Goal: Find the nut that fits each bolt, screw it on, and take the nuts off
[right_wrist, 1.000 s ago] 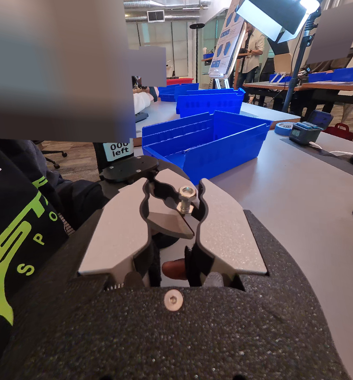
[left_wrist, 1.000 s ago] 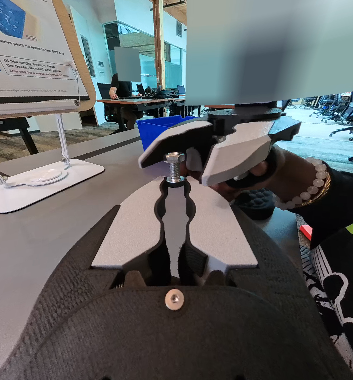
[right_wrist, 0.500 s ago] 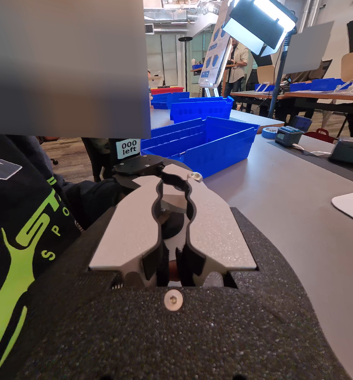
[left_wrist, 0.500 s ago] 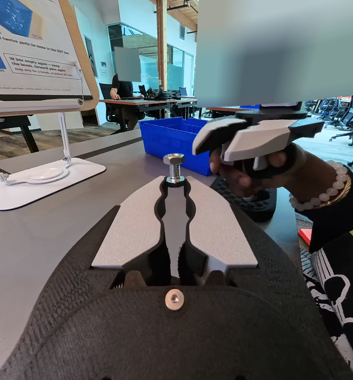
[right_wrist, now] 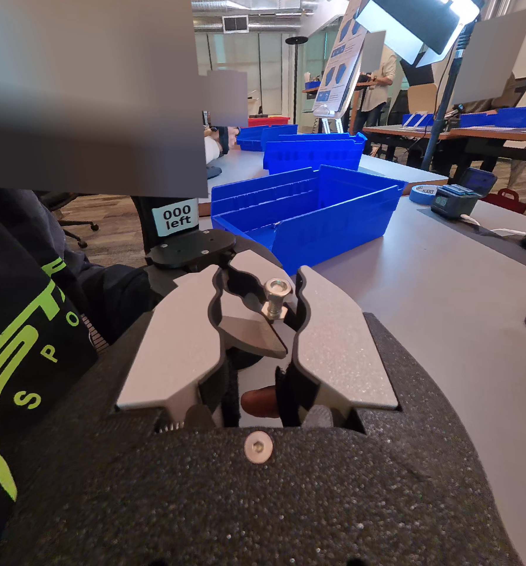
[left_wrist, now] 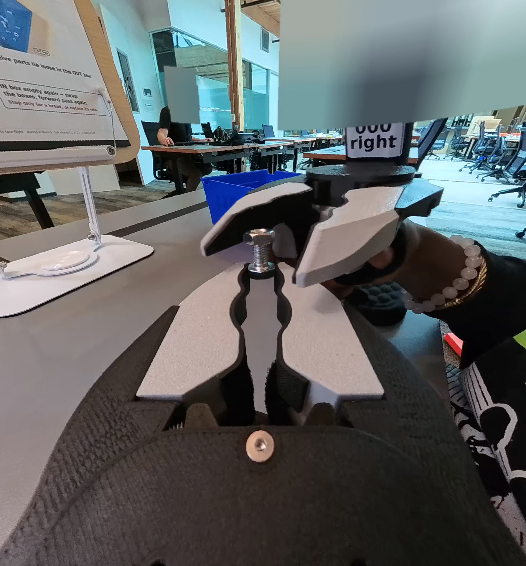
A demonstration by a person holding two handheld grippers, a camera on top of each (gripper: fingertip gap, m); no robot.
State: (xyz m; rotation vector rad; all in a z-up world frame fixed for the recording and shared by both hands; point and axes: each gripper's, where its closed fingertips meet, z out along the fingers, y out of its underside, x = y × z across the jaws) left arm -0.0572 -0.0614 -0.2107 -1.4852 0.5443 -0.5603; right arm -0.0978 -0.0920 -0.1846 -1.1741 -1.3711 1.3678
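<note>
**Bolt head between spread fingers**

Above the grey worktop (left_wrist: 71, 337), the left hand-held gripper (left_wrist: 260, 272) pinches the silver hex nut (left_wrist: 261, 270) on the upright steel bolt (left_wrist: 260, 248). The right hand-held gripper (right_wrist: 257, 294), spread, straddles the bolt's head.

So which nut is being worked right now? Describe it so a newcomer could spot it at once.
Start at the left gripper low in the left wrist view, in front of the blue bin. Pinched at its fingertips is the silver hex nut, with a threaded bolt standing upright out of it. It is the only nut visible, directly under the right gripper.
</note>
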